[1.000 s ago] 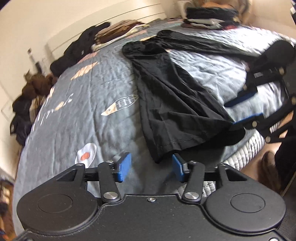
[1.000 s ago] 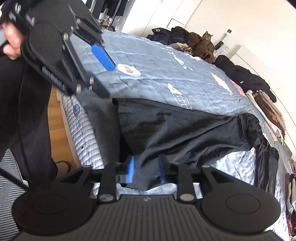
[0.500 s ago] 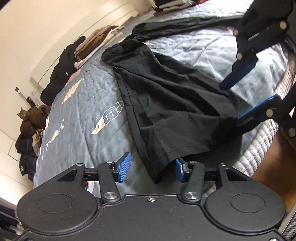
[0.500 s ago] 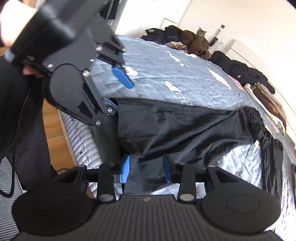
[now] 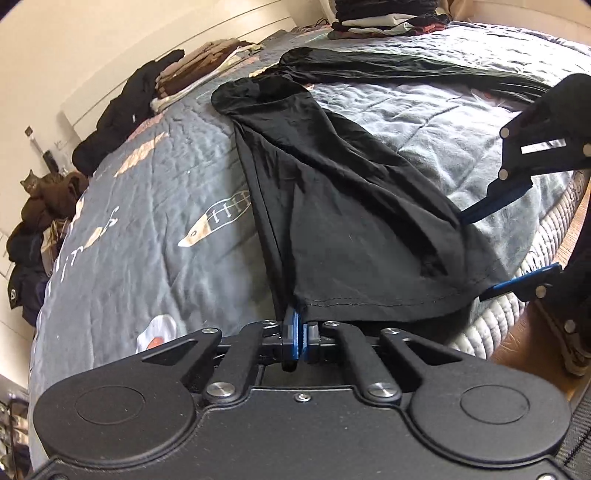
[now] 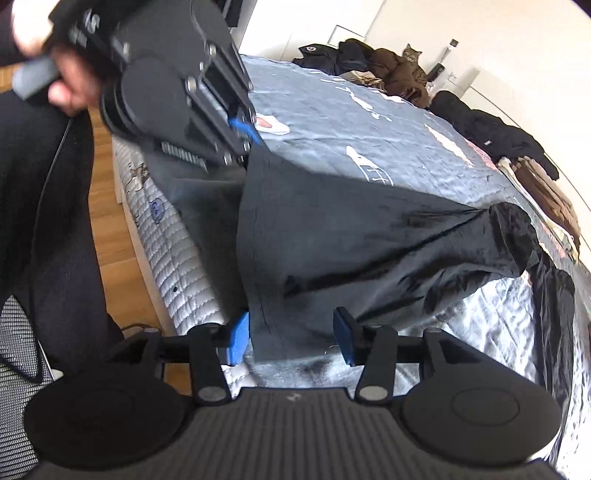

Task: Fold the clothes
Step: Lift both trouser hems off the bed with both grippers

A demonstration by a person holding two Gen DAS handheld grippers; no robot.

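Observation:
Black trousers (image 5: 347,229) lie spread on the grey printed bedspread (image 5: 147,206), one leg running toward me, the other (image 5: 388,68) stretched across the far side. My left gripper (image 5: 297,332) is shut on the near left corner of the leg's hem. My right gripper (image 6: 291,338) is open, its blue pads on either side of the hem's other corner (image 6: 280,332), which overhangs the bed edge. In the left wrist view the right gripper (image 5: 498,251) shows open at that corner. In the right wrist view the left gripper (image 6: 242,134) shows shut at the hem's far corner.
Folded clothes are stacked at the far end of the bed (image 5: 384,18) and along its left side (image 5: 192,70). Dark jackets (image 5: 122,122) and a brown pile with a cat (image 5: 37,184) lie beyond. The mattress edge (image 6: 166,258) and wooden floor (image 6: 107,192) are beside me.
My left gripper has closed on the hem's left corner. My right gripper has opened wider around the hem's right corner. The trouser leg has been pulled tauter and flatter.

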